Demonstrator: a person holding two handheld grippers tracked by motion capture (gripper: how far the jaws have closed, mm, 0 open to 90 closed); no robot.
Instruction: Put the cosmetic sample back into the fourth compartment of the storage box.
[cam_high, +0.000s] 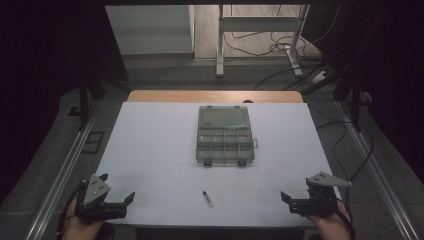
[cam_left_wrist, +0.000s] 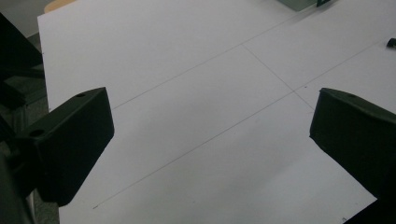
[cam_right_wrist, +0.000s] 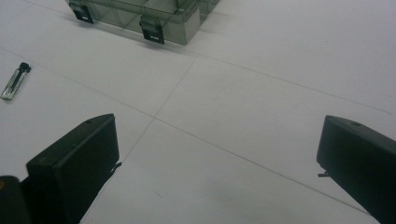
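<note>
We are holding the left tool (cam_high: 116, 196) and right tool (cam_high: 295, 197) wide open and empty at the surface's (cam_high: 150, 135) near corners, presumably leaving the compartment box (cam_high: 224, 135) and small pen-like item (cam_high: 207, 198) reachable.

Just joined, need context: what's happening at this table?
Nothing is being handled yet. A person holds the left gripper and right gripper at the near corners of the white table, both with jaws open and empty. A small pen-like item lies between them, and a closed clear compartment box sits mid-table.
</note>
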